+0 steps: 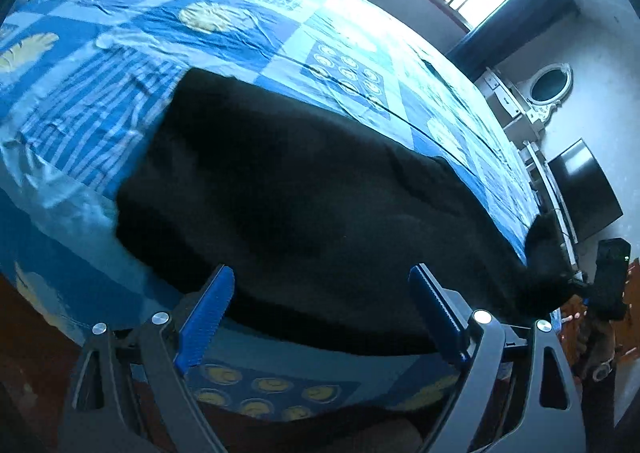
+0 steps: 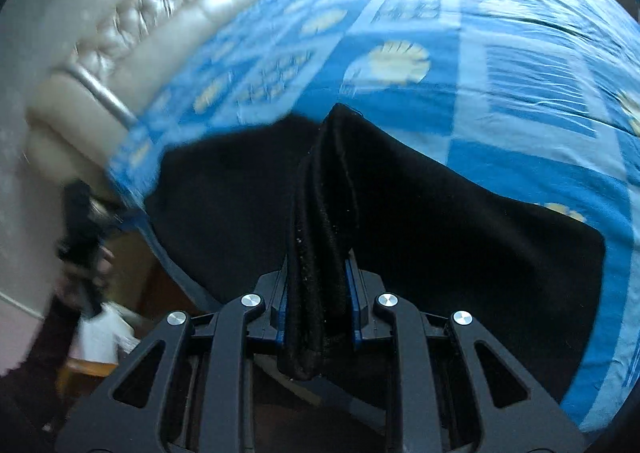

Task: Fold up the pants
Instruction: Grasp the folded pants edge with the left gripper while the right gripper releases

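Two thick black pants [image 2: 320,221] hems, right gripper [image 2: 318,293] pinching

pants [image 2: 440,213]: matt black cloth | bedsheet [image 1: 280,33]: creased printed cloth | headboard [image 2: 160,13]: glossy tufted leather

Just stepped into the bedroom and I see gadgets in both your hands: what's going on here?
A person is folding black pants spread on a bed with a blue patterned sheet, using a handheld gripper in each hand. The right gripper is shut on a bunched, thick edge of the pants, apparently lifting it off the bed. The left gripper is open near the pants' edge, its blue fingers holding nothing yet. The fold isn't finished.
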A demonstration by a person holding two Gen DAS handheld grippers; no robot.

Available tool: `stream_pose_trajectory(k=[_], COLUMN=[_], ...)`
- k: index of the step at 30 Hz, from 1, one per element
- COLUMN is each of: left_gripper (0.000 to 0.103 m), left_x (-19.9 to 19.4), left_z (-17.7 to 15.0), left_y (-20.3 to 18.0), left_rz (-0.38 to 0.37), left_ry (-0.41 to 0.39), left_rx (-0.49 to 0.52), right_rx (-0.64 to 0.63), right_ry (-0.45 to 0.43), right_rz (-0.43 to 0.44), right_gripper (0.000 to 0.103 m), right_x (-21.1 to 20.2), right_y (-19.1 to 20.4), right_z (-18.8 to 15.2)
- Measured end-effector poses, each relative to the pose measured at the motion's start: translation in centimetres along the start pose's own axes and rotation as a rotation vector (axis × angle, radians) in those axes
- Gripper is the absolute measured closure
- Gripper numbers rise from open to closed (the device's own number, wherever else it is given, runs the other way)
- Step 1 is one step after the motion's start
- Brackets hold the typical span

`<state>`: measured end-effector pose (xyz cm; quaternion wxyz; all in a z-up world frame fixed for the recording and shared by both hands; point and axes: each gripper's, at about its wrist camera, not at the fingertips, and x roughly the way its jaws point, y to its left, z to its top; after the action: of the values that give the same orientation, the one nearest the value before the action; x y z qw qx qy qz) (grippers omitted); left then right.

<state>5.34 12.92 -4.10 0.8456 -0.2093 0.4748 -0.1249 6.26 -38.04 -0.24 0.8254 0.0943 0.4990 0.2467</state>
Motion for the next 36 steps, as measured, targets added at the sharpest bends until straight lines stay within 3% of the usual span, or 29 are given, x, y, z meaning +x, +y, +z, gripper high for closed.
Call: stream_pose_trajectory(k=[3,10,13,14,20,24,30,36], left_gripper=[0.015,0.015,0.015,0.015,0.015,0.015,0.015,0.015], left_x=[-0.7,-1.1,-0.8,-0.8,-1.4,-1.8,-2.6,-2.5], left_z=[0.1,-0.5,-0.9,-1.0,-1.6,-1.4,0.1,3.0], left_y=[1.6,5.9,7.0,7.3,8.6,9.7,10.4,12.1], left_rz=[0.002,0.000,-0.001,-0.001,-0.047,-0.108,-0.135,-0.185], left_ry=[-0.015,-0.031,-0.026,-0.024,-0.041,-0.043,-0.039,-0.044], left_rx=[-0.033,-0.167,-0.202,-0.207,-0.243,-0.288,-0.310,-0.352], right_rx=[-0.024,-0.013,0.010,0.018,0.050,0.053,0.129,0.139], right_ry=[0.044,0.072,0.060,0.060,0.033,0.009,-0.127,-0.131], right_rz=[-0.063,-0.120,-0.082,-0.055,0.010,0.040,0.172,0.241], right_gripper=[0.082,0.079,0.058,0.046,0.020,0.018,0.021,0.021], right_x=[3.0,6.3,6.6,6.7,7.4,7.5,4.0,3.0], right_y=[1.5,2.2,2.5,2.6,3.1,3.1,3.2,4.2], right_z=[-0.6,-1.6,-1.8,-1.9,-2.4,-2.3,-3.1,-5.5])
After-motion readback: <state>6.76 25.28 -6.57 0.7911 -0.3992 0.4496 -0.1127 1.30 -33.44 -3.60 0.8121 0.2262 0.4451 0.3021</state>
